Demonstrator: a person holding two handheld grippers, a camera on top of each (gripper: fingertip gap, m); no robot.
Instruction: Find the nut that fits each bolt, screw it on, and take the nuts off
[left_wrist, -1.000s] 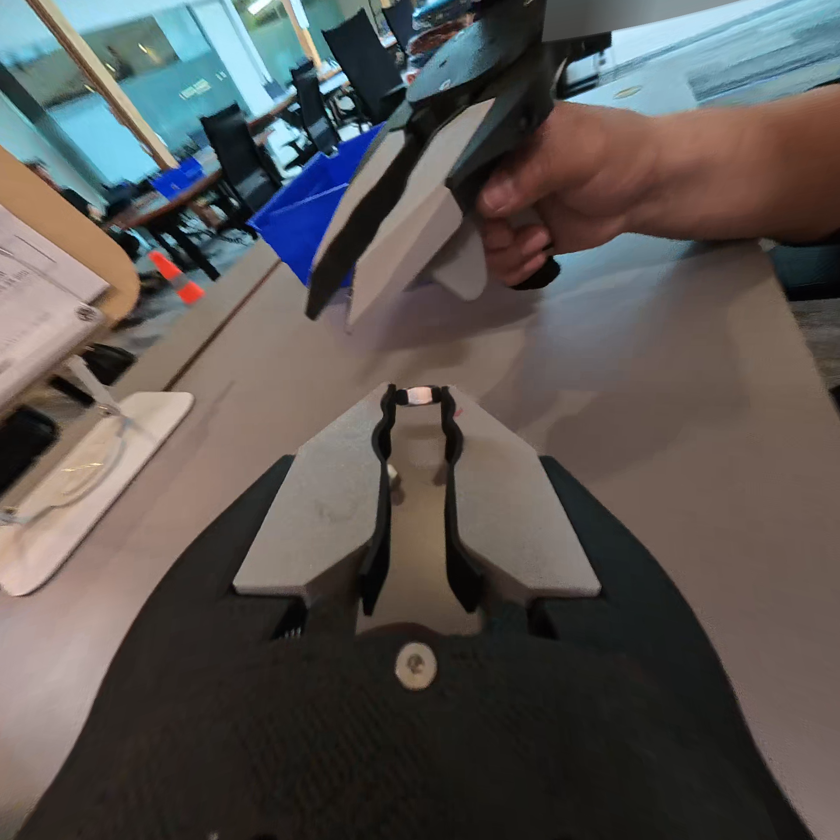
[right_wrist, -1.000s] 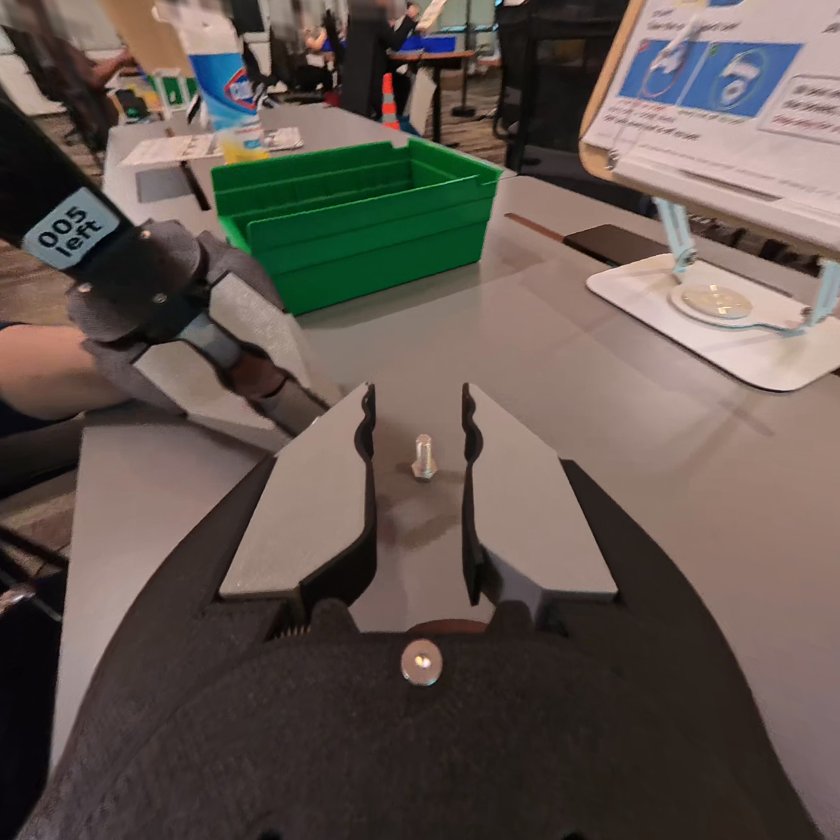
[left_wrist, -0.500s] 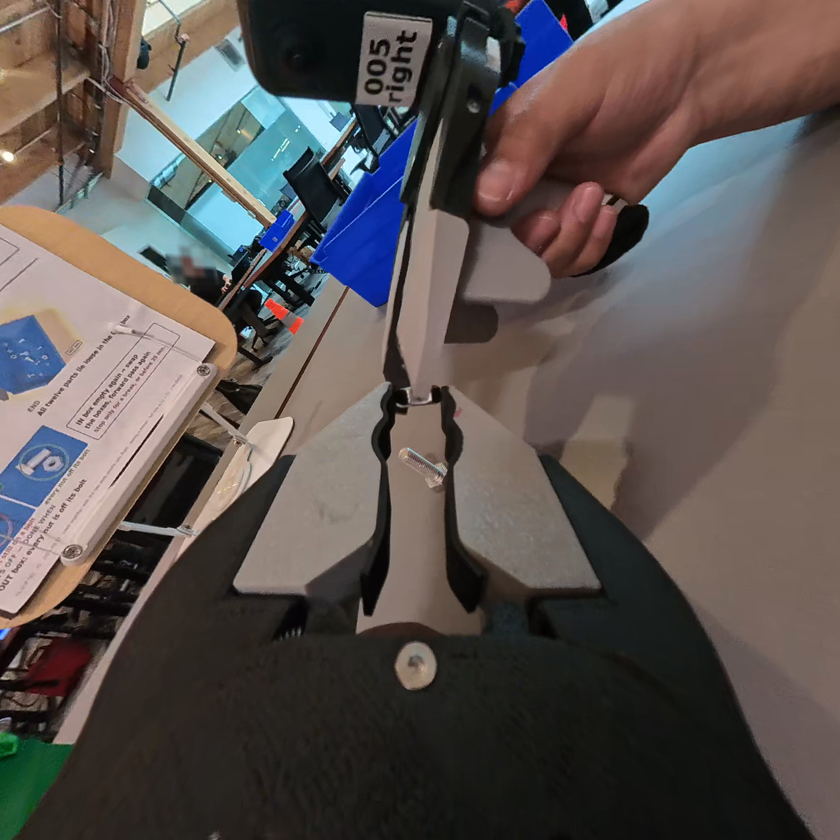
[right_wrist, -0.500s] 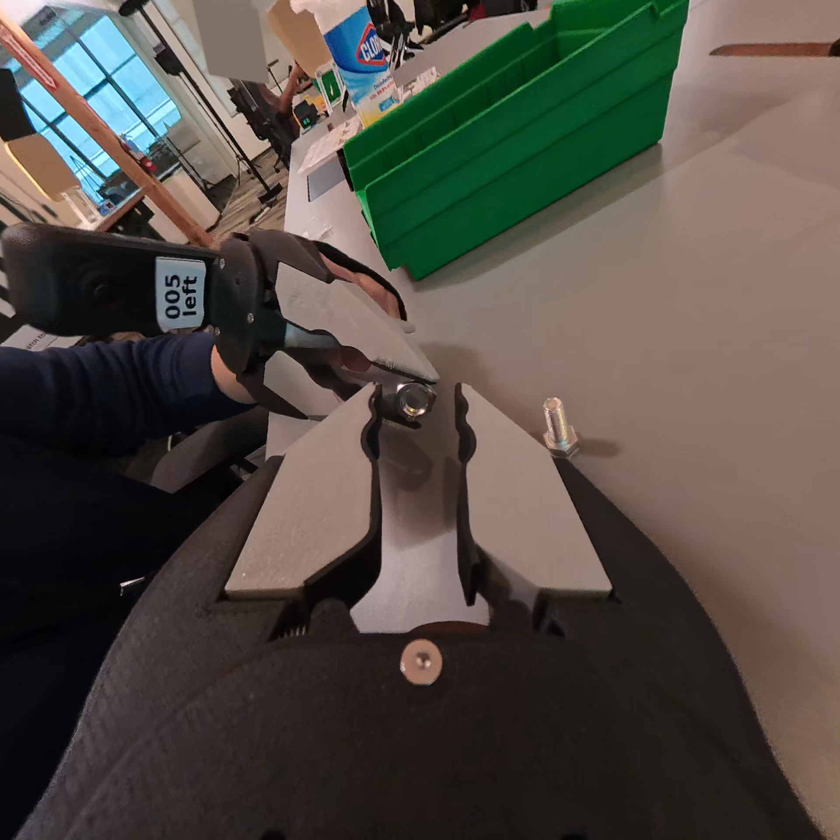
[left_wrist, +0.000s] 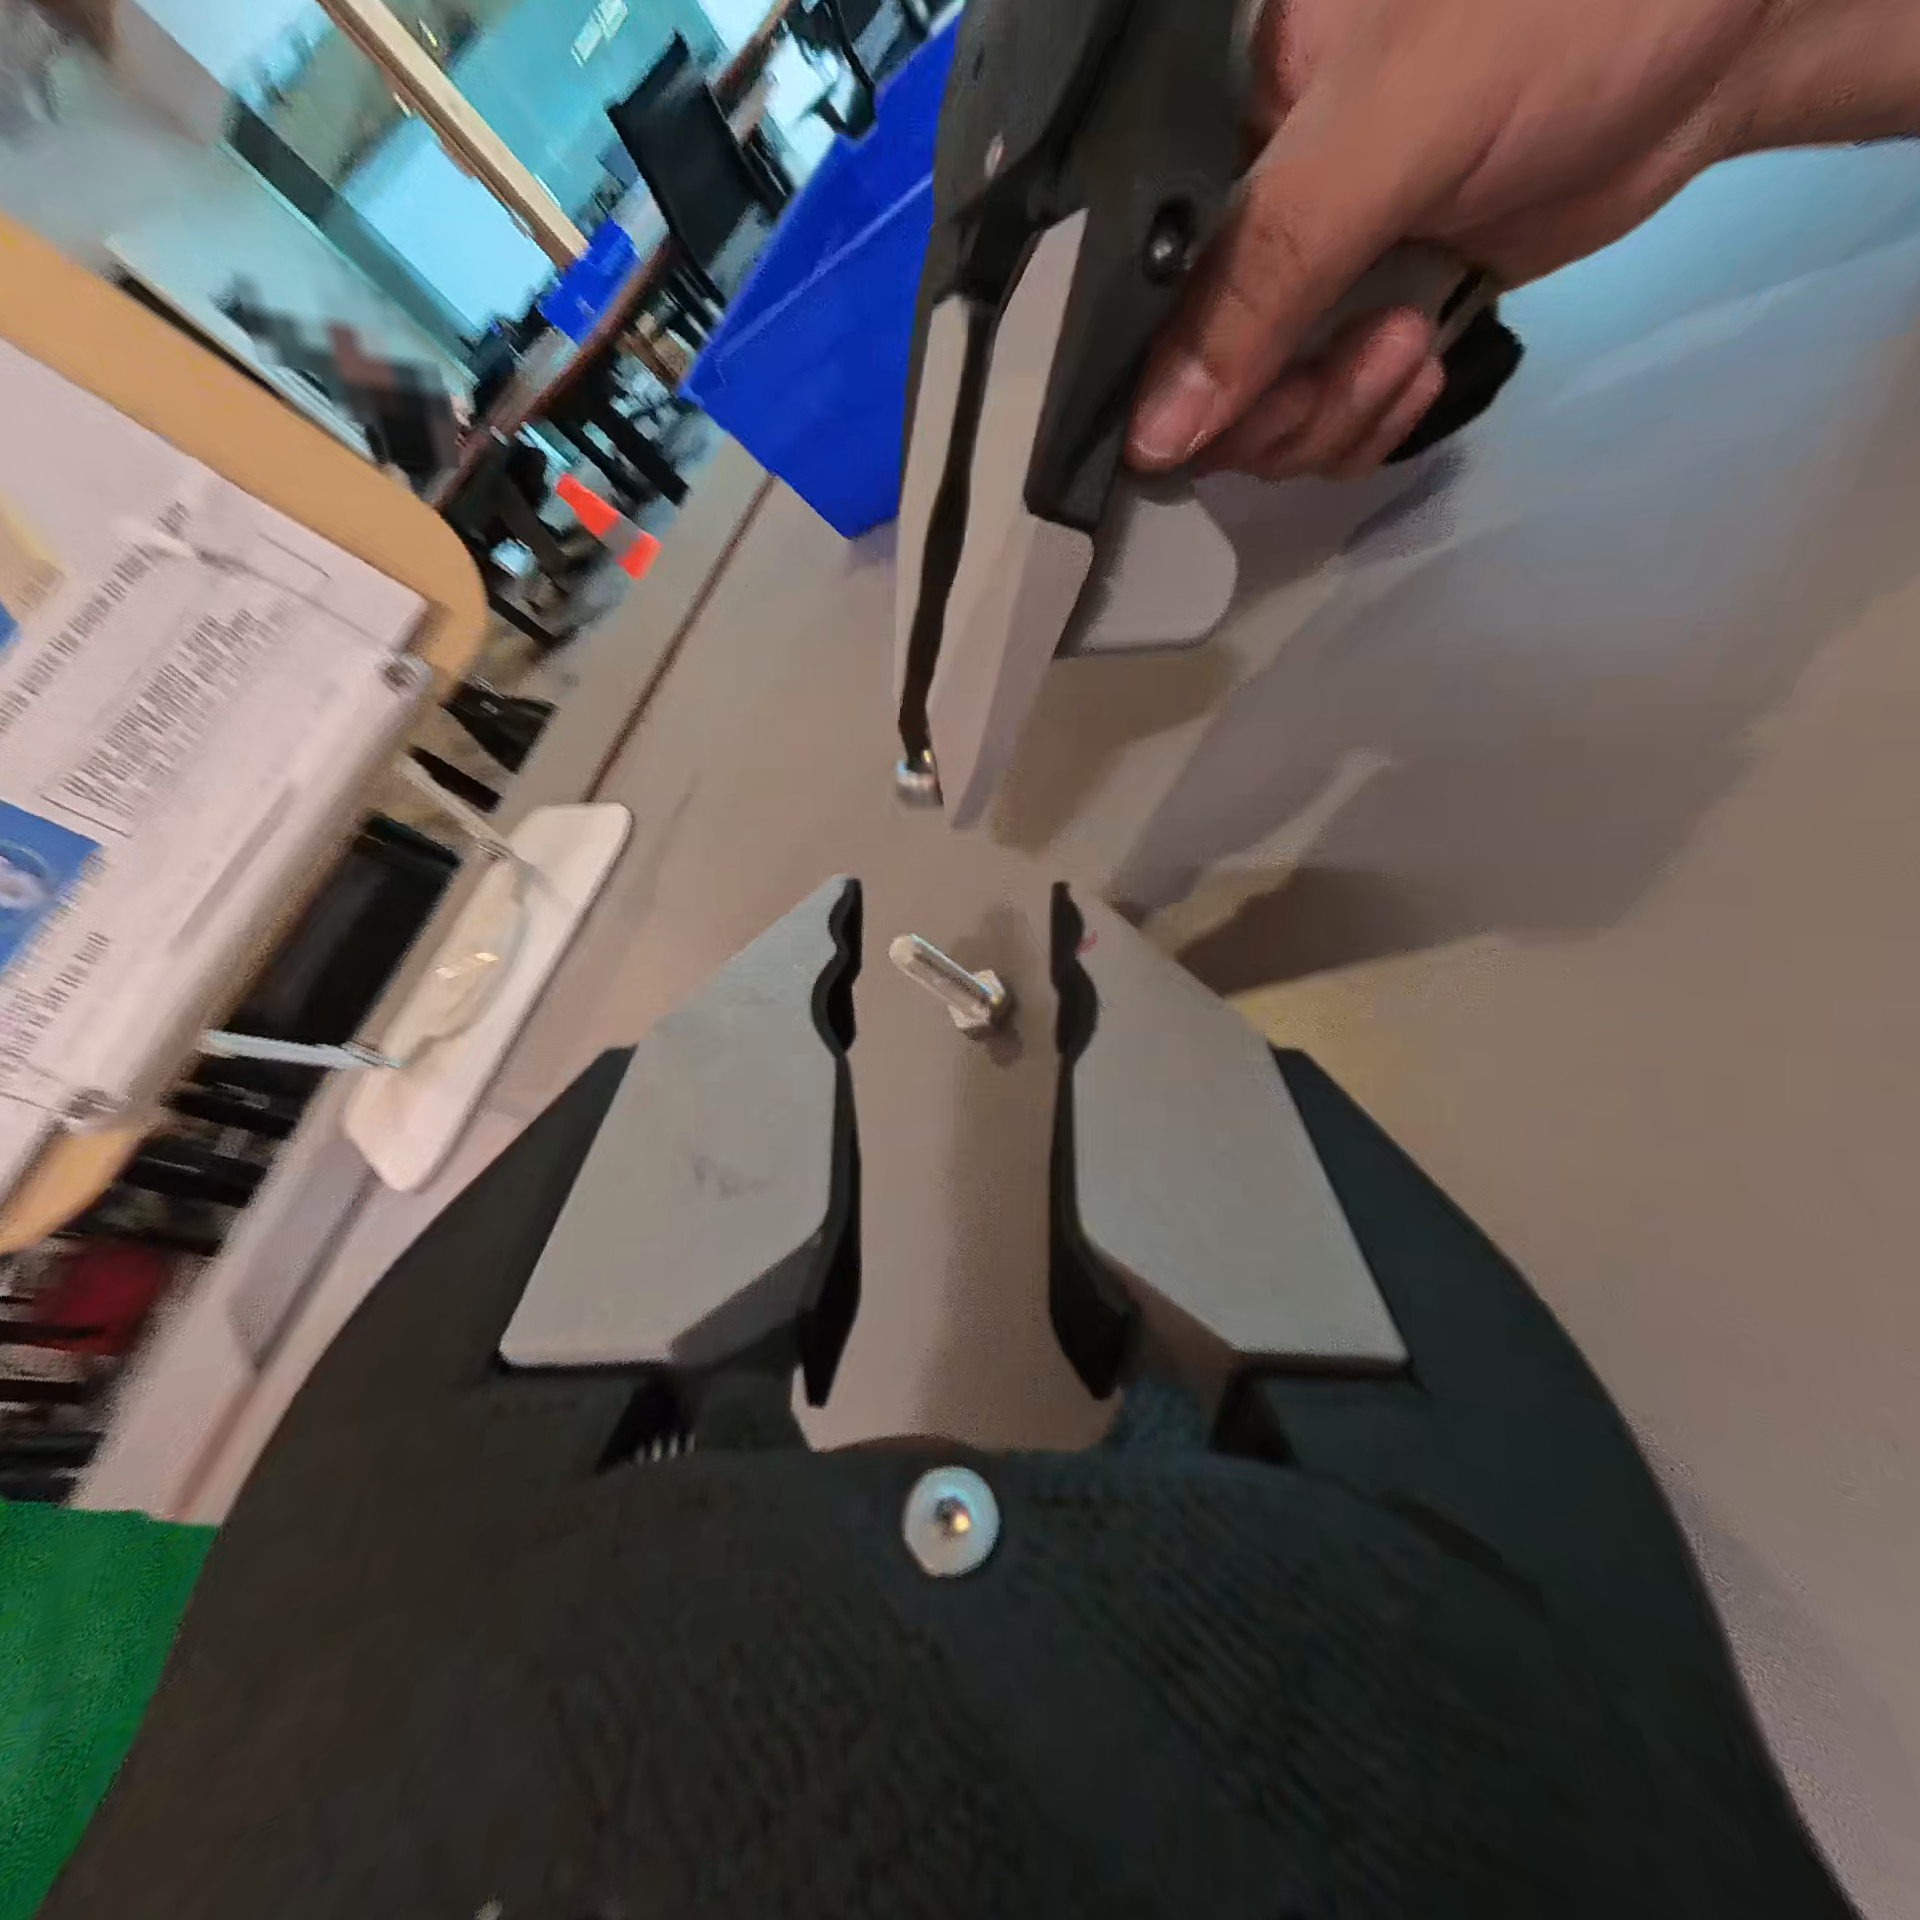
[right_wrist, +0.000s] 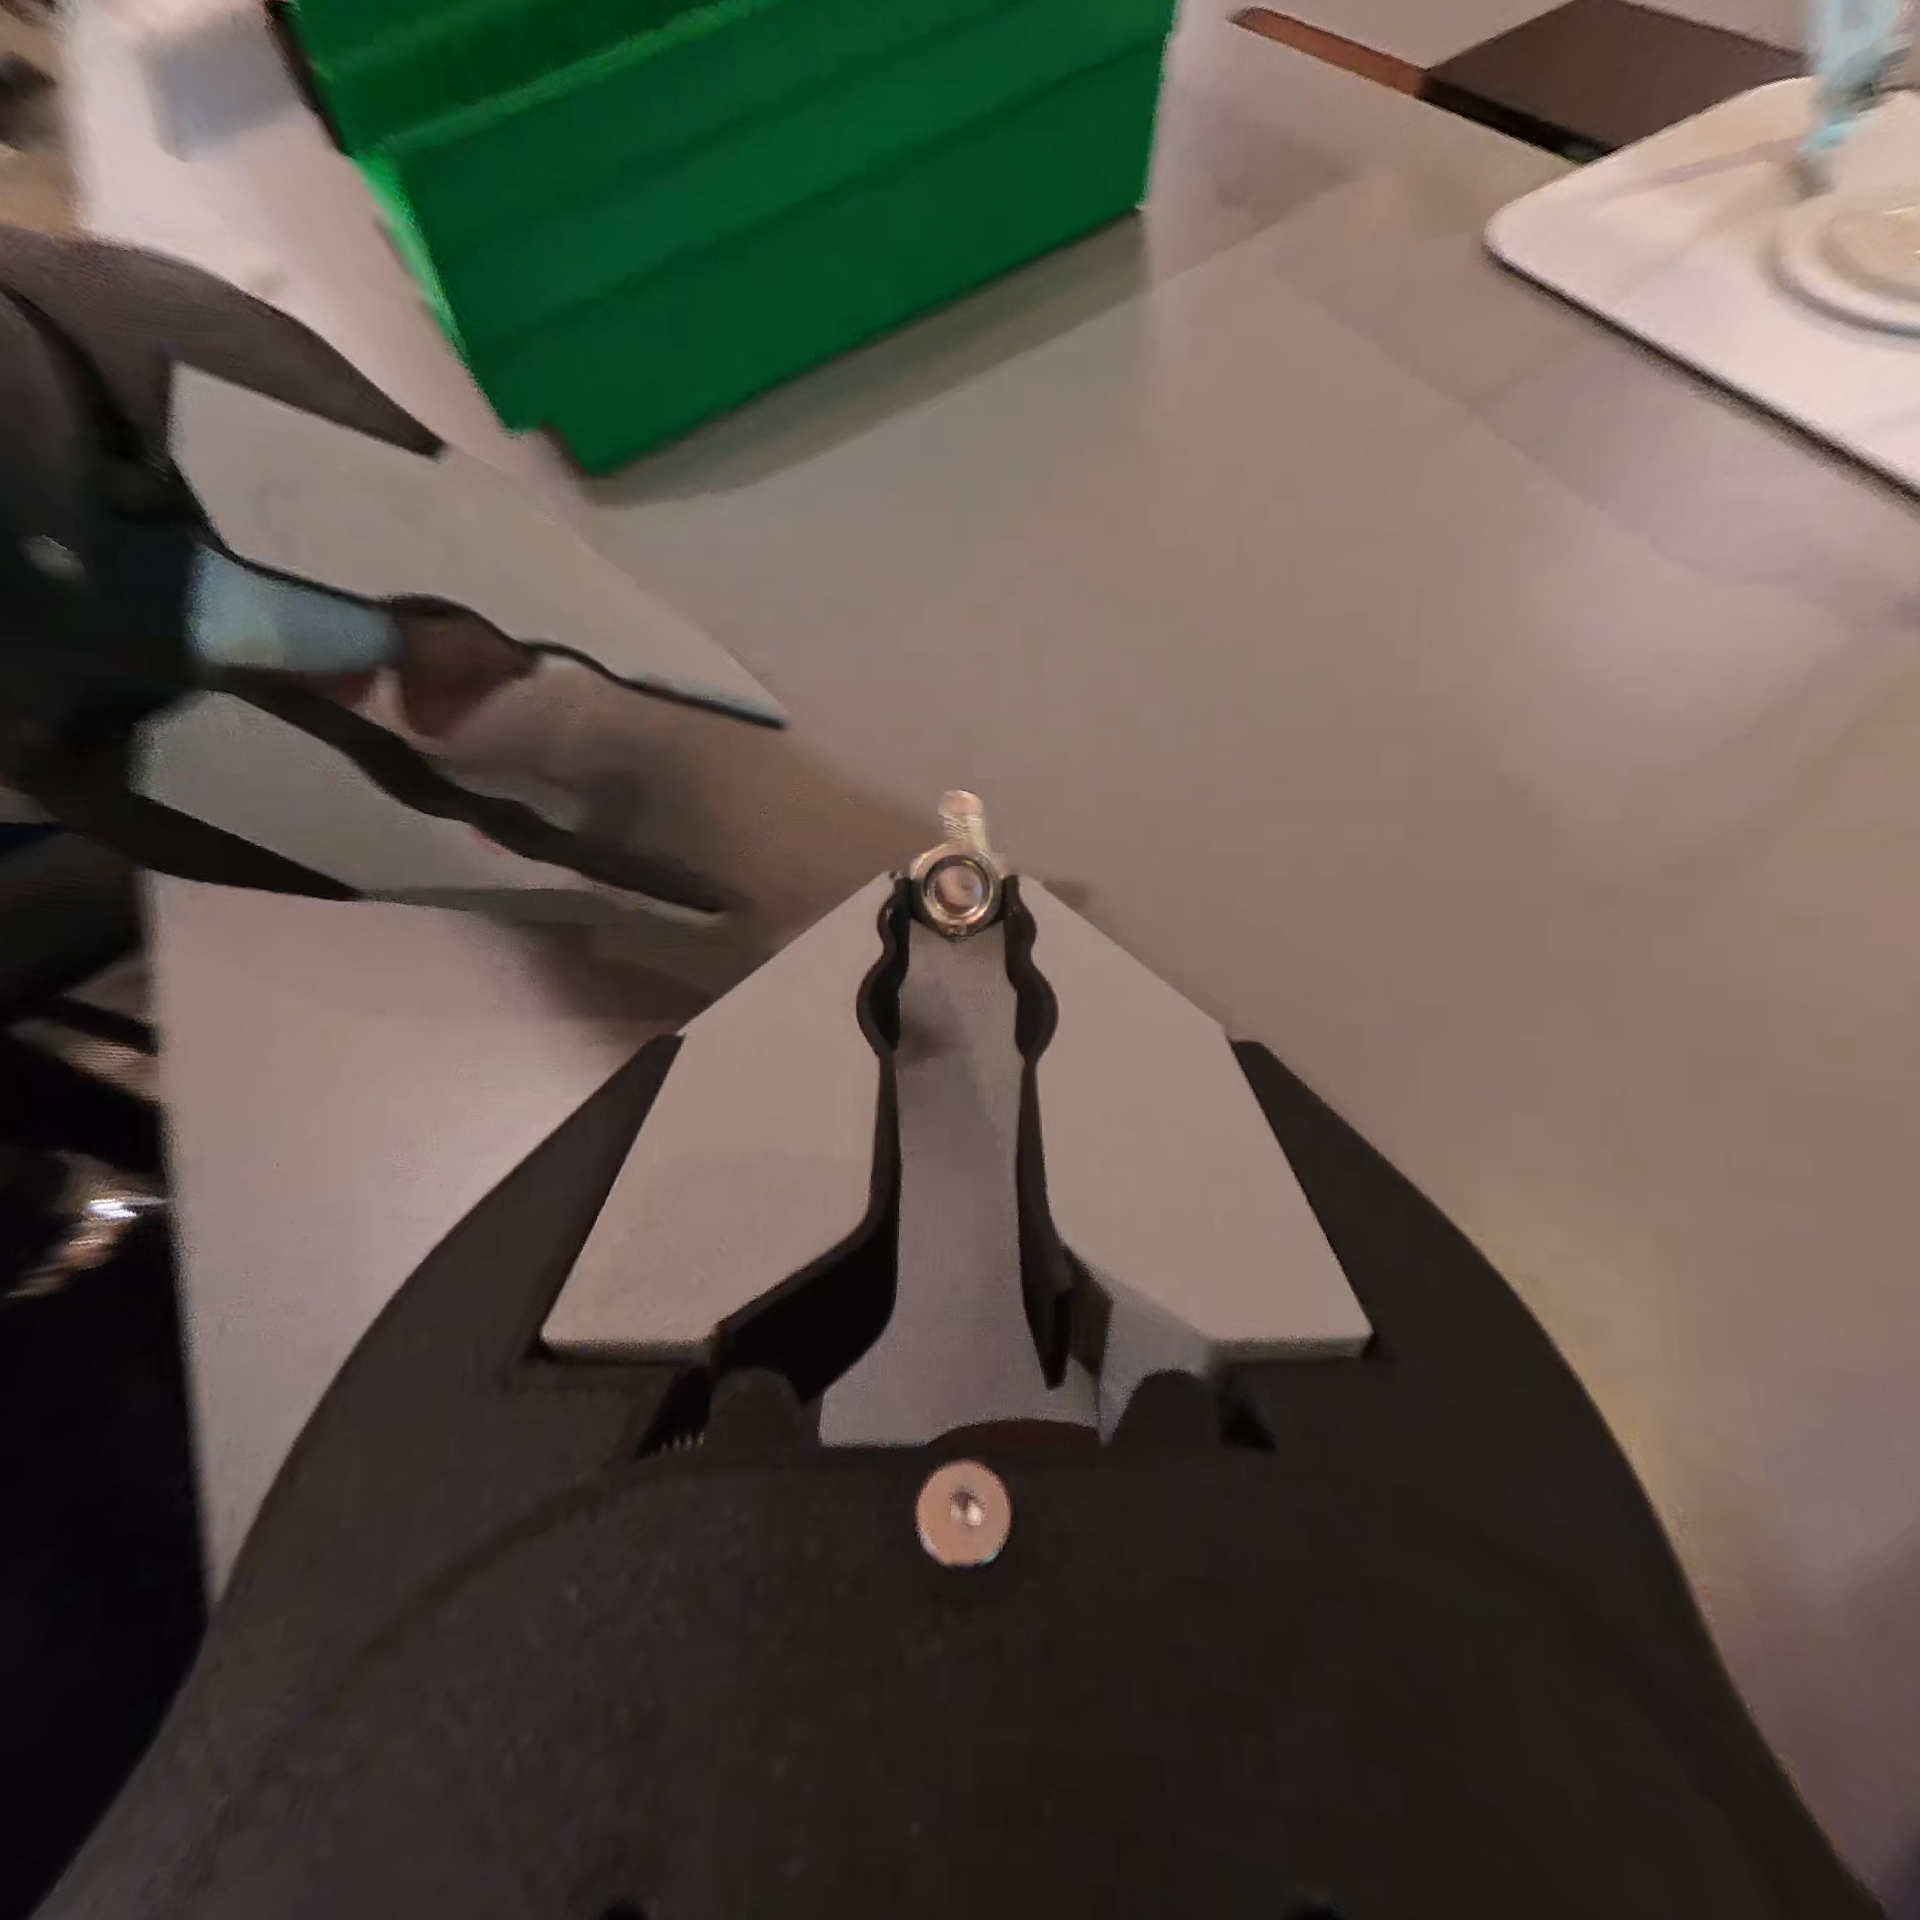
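Our right gripper (right_wrist: 957, 902) pinches the nut (right_wrist: 958, 896) at its fingertips; our left gripper (left_wrist: 954, 909), fingers spread and empty, frames the bolt (left_wrist: 954, 983) on the bench (left_wrist: 1558, 1039).

Bare table (right_wrist: 1403, 727) right, green bin (right_wrist: 748, 208) ahead-left

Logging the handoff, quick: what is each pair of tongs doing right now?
Left tongs: open, empty; the bolt stands on the table between its fingers.
Right tongs: closed on the nut at the tips.
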